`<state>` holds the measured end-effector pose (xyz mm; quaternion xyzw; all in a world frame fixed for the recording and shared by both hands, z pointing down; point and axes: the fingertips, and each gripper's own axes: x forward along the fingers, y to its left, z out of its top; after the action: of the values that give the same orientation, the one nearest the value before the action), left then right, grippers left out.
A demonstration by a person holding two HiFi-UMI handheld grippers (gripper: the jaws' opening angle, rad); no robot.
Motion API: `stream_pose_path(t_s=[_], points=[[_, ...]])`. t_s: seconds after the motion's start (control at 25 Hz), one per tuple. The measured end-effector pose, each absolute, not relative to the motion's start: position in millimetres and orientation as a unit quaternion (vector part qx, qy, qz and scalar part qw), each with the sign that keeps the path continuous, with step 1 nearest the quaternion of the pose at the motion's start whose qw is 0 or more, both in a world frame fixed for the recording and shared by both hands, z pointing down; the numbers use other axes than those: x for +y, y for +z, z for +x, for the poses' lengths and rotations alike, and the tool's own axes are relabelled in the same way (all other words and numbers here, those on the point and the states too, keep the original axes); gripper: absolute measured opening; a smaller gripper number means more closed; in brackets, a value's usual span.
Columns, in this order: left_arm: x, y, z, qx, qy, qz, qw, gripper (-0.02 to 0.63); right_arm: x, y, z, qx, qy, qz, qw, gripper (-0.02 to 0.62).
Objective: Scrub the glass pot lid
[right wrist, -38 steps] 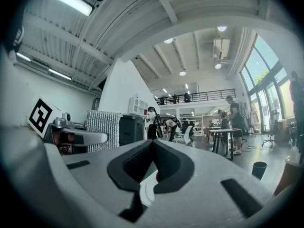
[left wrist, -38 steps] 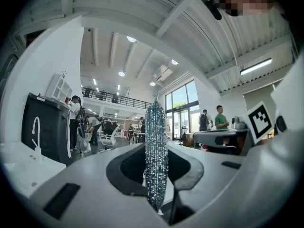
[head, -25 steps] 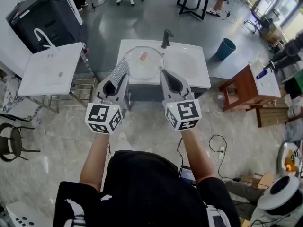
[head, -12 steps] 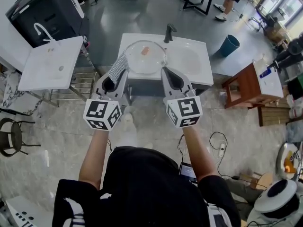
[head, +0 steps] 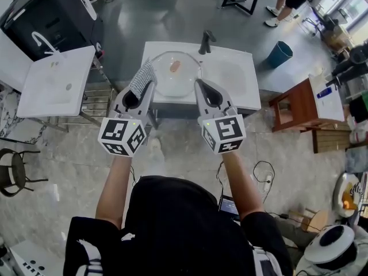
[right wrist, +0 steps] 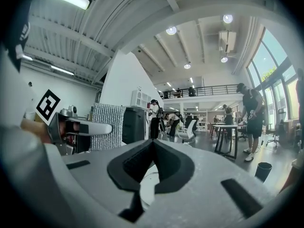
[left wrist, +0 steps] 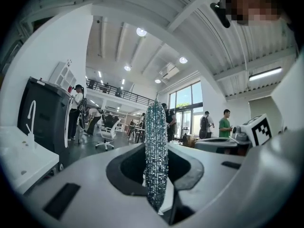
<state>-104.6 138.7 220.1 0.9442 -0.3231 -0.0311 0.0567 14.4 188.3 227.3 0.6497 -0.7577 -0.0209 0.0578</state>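
We hold both grippers in the air in front of the sink, and neither of them reaches it yet. The left gripper is clamped on a silvery scouring pad, which stands upright between its jaws and reaches far beyond their tips. The right gripper has its jaws pressed together with nothing between them.

The glass pot lid lies in the left basin, just beside the faucet, and nothing touches it. Its orange knob seems to point upward, but the head view is too far away for us to be sure.

We judge that the scrubbing is not yet started, and we see three risks from here:

- The lid lies free on a smooth basin. If we push the pad on it while the right gripper does not steady it, the lid can slide or turn and knock against the faucet or the basin wall.
- The pad is held only at its lower part, so under pressure it can fold over or slip out of the jaws.
- The right gripper must open before it can take the knob or the rim.
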Motion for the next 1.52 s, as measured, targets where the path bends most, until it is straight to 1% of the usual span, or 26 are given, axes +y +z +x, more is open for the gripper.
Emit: stream_pose_path(t_s=[0.44,0.96,1.36,1.52], points=[[31,229,-72,-0.309,-0.014,0.948,0.078,0.072,77,235,41,-0.753,0.005,0.655,0.066,-0.012],[-91,259,-68,-0.288,0.009,0.951,0.116,0.072,-37,259,47,-0.735,0.035,0.67,0.099,-0.012],[-142,282,-58,-0.253,0.026,0.959,0.123,0.072,-88,277,52,-0.717,0.045,0.685,0.122,-0.012],[-145,298,-49,-0.243,0.034,0.959,0.141,0.072,-91,294,63,-0.709,0.056,0.689,0.139,-0.012]])
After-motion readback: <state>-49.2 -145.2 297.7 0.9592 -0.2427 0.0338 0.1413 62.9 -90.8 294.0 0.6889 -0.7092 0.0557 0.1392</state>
